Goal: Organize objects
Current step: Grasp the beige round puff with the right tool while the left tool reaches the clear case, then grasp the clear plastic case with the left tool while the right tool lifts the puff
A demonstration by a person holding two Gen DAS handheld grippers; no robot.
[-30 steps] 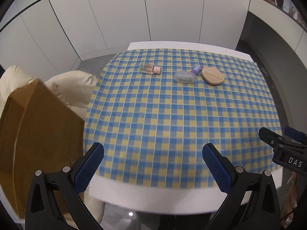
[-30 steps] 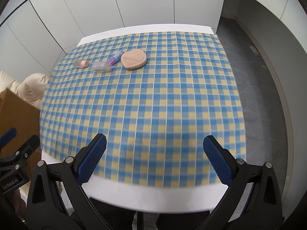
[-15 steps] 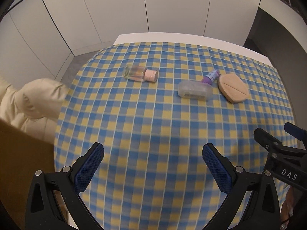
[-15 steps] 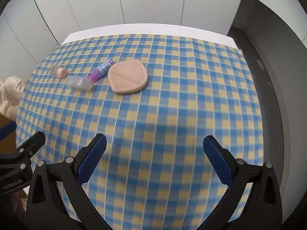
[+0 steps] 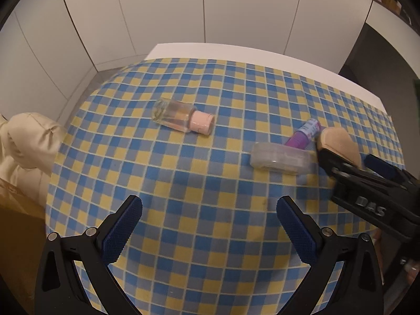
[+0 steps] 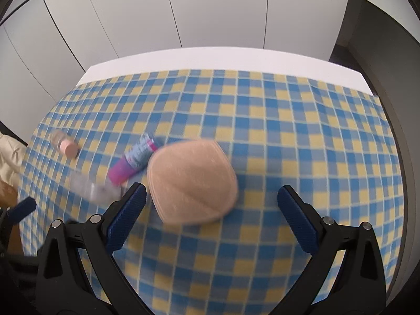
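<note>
A clear glass bottle with a pink cap (image 5: 181,118) lies on its side on the checked tablecloth (image 5: 199,183). To its right lie a clear plastic case (image 5: 281,158), a purple tube (image 5: 304,132) and a beige powder puff (image 5: 338,144). My left gripper (image 5: 208,225) is open and empty, short of the bottle. My right gripper (image 6: 210,211) is open, its jaws on either side of the near part of the puff (image 6: 191,181); touching cannot be told. The tube (image 6: 135,161), case (image 6: 92,187) and bottle (image 6: 65,145) lie to its left. The right gripper also shows in the left wrist view (image 5: 351,166).
A cream cushion (image 5: 29,141) and a brown cardboard box (image 5: 18,236) stand off the table's left side. White cabinet panels (image 5: 210,13) close the far side. The white table edge (image 6: 210,59) shows beyond the cloth.
Both grippers have moved forward over the table toward the objects. The right gripper has come up to the puff. Both stay open.
</note>
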